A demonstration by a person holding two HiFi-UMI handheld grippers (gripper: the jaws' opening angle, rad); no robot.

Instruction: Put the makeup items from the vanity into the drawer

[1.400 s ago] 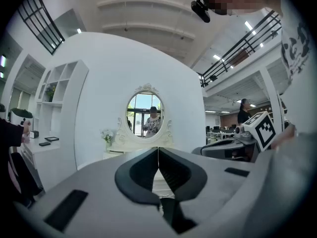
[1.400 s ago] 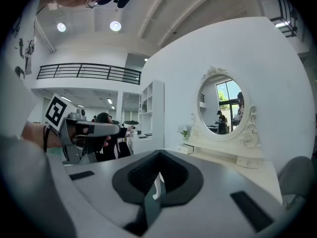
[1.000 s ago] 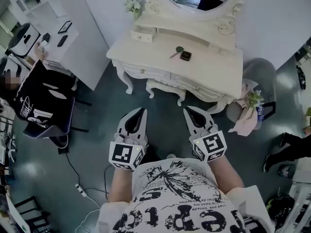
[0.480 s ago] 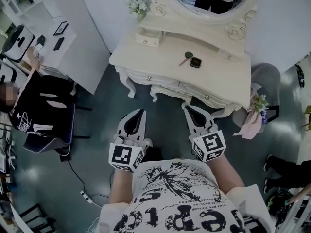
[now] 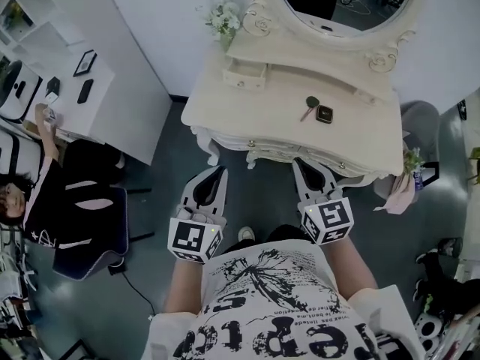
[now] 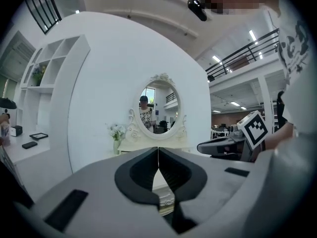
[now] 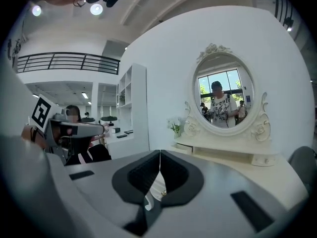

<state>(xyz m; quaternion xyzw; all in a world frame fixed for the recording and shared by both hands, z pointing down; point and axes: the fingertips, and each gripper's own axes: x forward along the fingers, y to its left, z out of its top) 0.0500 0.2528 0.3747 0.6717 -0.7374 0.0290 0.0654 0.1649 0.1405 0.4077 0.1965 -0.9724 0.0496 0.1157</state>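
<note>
Left gripper (image 5: 218, 172) and right gripper (image 5: 305, 166) are both pressed together and empty, just short of the vanity (image 5: 247, 115). If they arrive still closed, they could knock the compact (image 5: 324, 114) off its tabletop.

Person's shirt (image 5: 279, 295): bold black print, cut off below, apparently "eptic"; finer lines illegible | left cube (image 5: 193, 240), right cube (image 5: 328, 220): coded squares, no lettering

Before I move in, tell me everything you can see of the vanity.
The vanity is cream-white, apparently painted wood, with carved scrolled edges and curved legs. An oval mirror in an ornate frame rises at its back. A small raised drawer sits back left, beside a vase of white flowers. The front drawers look shut. On the top lie a dark square compact and a slim tool beside it.
</note>
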